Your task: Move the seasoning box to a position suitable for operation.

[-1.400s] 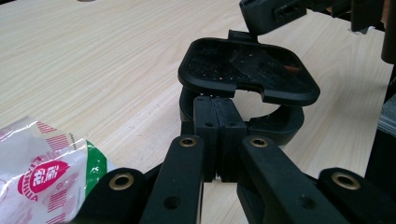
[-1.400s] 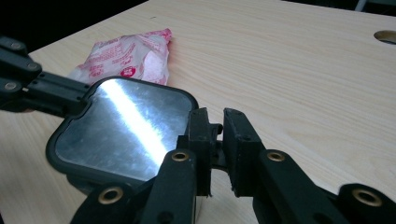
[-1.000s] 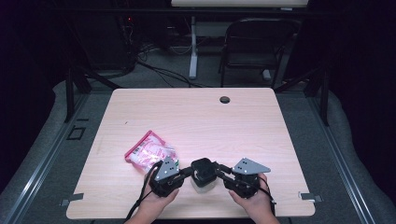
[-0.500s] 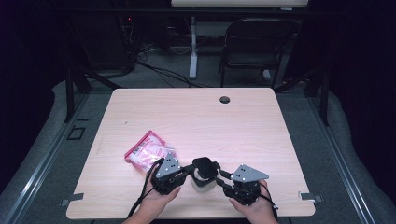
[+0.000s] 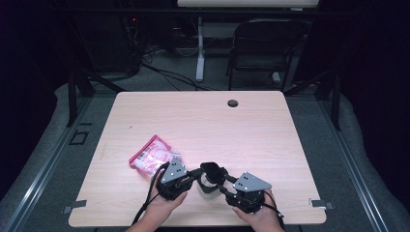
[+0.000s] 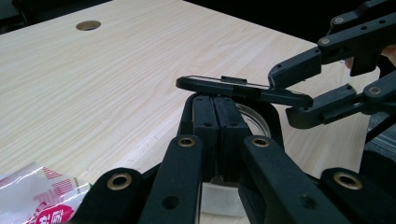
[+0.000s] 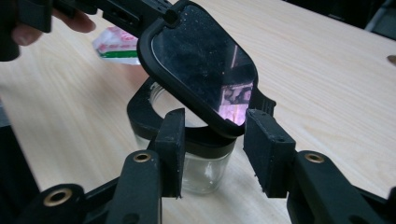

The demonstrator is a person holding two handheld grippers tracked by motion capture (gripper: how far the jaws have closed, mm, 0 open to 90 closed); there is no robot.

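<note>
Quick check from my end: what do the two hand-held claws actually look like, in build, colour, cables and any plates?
Both the left claw and the right claw are matte black linkage tools with brass-coloured pivot rivets and flat, blocky black pads. Each carries a grey three-cornered plate dotted with small holes. A black cable trails from the left one. The person's hands are bare; no sleeves are visible.

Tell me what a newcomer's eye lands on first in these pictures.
The glass jar with a black collar, near the table's front edge, stands out first, its hinged black lid tipped up. The left gripper is shut on the jar's rim, while the right gripper has just been opening, its jaws either side of the lid's lower edge without pressing it. A pink and white packet lies to the left.
</note>
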